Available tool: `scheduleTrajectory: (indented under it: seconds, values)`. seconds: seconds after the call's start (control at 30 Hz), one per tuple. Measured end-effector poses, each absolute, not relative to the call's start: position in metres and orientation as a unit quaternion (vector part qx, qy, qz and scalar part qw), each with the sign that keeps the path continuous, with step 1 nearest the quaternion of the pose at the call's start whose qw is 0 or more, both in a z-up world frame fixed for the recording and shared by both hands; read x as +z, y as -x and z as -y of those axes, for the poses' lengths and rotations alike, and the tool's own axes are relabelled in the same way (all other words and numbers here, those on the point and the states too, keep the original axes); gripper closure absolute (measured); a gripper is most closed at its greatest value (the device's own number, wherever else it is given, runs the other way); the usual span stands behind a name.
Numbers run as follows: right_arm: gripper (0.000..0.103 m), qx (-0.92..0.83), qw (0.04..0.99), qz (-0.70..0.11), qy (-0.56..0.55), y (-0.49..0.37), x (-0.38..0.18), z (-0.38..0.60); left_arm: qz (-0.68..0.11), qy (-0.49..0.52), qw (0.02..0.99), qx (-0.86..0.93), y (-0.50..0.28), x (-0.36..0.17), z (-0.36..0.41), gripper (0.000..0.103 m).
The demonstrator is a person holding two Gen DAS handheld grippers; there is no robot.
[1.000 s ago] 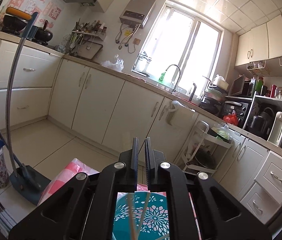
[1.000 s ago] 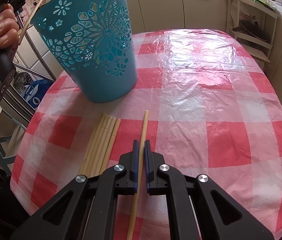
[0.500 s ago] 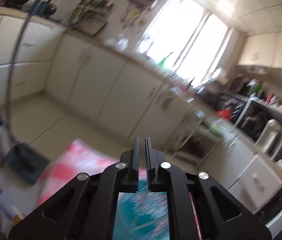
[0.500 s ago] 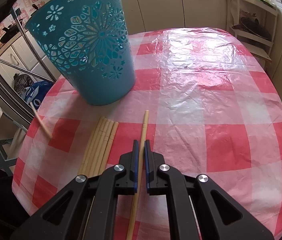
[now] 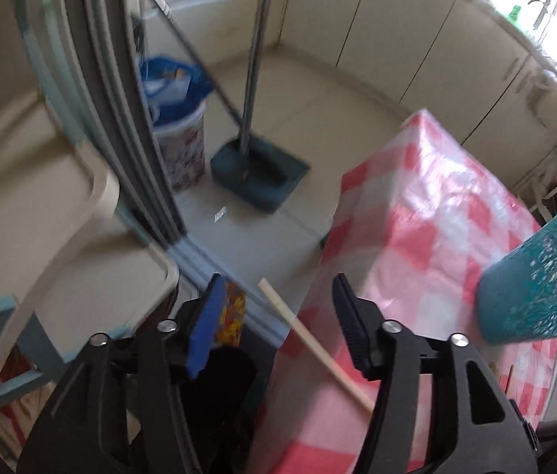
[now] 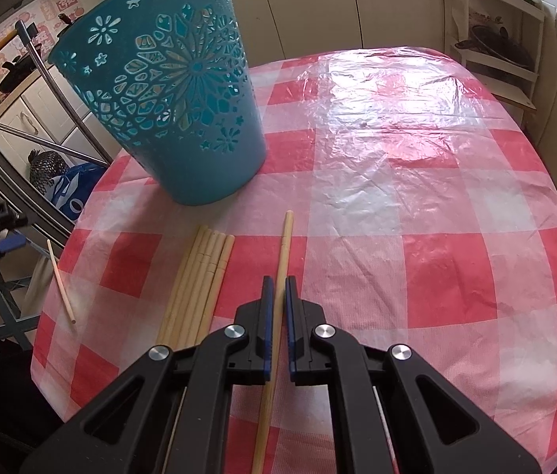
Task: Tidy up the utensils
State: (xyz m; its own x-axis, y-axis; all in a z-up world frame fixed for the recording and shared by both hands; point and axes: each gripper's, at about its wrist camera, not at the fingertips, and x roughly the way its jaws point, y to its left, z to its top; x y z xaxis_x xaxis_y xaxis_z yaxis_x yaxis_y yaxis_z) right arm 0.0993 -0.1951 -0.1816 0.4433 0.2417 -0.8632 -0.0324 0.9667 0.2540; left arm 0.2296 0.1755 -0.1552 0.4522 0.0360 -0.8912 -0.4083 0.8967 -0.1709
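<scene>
Chopsticks on checked table, teal basket at rear-left.

Right gripper [image 6: 277,296] is pinching one chopstick [image 6: 283,252] lying beside bundle [image 6: 199,280]. Left gripper [image 5: 276,316] is gaping wide; a loose chopstick [image 5: 310,341] is lying at the tablecloth [image 6: 416,205] edge. Basket [image 6: 168,91] is standing upright.

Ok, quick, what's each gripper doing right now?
Left gripper: open, holding nothing.
Right gripper: shut on a pale wooden chopstick.

Bench [image 6: 416,205], red-white check plastic cover. On it: teal basket [image 6: 168,91] far-left; chopstick bundle [image 6: 199,280] and single chopstick [image 6: 280,272] near edge; thin stick [image 6: 61,280] at left edge.
</scene>
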Motion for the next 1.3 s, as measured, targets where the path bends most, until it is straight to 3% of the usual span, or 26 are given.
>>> scheduleTrajectory:
  seconds: [0.3,0.33,0.37,0.47,0.53,0.6,0.8,1.13,1.3]
  values:
    - [0.097,0.079,0.845,-0.52,-0.097,-0.1,-0.182,0.193,-0.598,0.266,0.752,0.077,-0.239,-0.224,-0.171,0.049]
    - [0.097,0.079,0.845,-0.52,-0.097,-0.1,-0.182,0.193,-0.595,0.264,0.756,0.072,-0.24,-0.224,-0.169,0.056]
    - [0.097,0.08,0.845,-0.52,-0.097,-0.1,-0.182,0.193,-0.592,0.268,0.757,0.06,-0.242,-0.221,-0.166,0.071]
    - [0.097,0.08,0.845,-0.52,-0.097,-0.1,-0.182,0.194,-0.58,0.28,0.764,0.033,-0.242,-0.22,-0.16,0.091]
    - [0.097,0.08,0.845,-0.52,-0.096,-0.1,-0.182,0.194,-0.563,0.282,0.777,0.023,-0.24,-0.214,-0.157,0.098]
    - [0.097,0.081,0.845,-0.52,-0.097,-0.1,-0.182,0.194,-0.541,0.283,0.792,0.014,-0.238,-0.204,-0.155,0.098]
    - [0.097,0.081,0.845,-0.52,-0.096,-0.1,-0.182,0.195,-0.418,0.245,0.874,-0.033,-0.226,-0.142,-0.129,0.099]
    - [0.097,0.082,0.846,-0.519,-0.091,-0.1,-0.182,0.194,-0.074,0.179,0.968,-0.159,-0.22,0.029,-0.014,0.098]
    - [0.096,0.077,0.848,-0.517,-0.086,-0.099,-0.182,0.198,-0.048,0.13,0.98,-0.14,-0.255,0.027,0.042,0.098]
